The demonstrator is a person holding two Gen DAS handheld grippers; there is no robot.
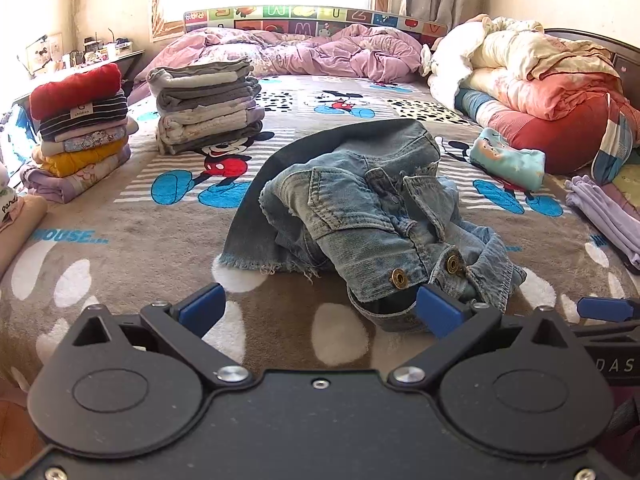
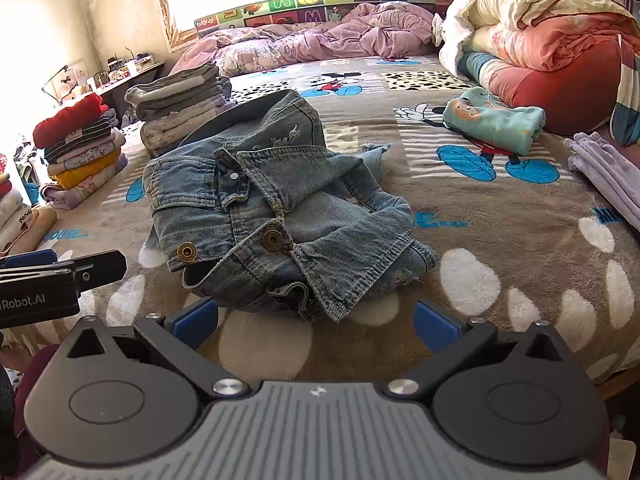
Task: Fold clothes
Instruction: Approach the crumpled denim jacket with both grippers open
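A crumpled blue denim jacket (image 1: 360,208) (image 2: 264,208) with brass snap buttons lies bunched on the brown cartoon-print blanket (image 1: 120,240) (image 2: 500,216) covering the bed. My left gripper (image 1: 320,312) hovers just short of the jacket's near cuff, jaws wide open, its right blue pad (image 1: 438,310) close to the cuff edge. My right gripper (image 2: 316,320) is also wide open, nothing between its pads, just in front of the jacket's near hem. Each gripper's tip shows at the edge of the other's view.
Two stacks of folded clothes (image 1: 80,128) (image 1: 208,104) stand at the left. A folded teal garment (image 2: 492,124) and lilac garment (image 2: 608,176) lie at the right. Piled quilts (image 1: 540,80) and a purple duvet (image 1: 320,52) fill the back. A beige folded item (image 1: 20,224) is at the far left.
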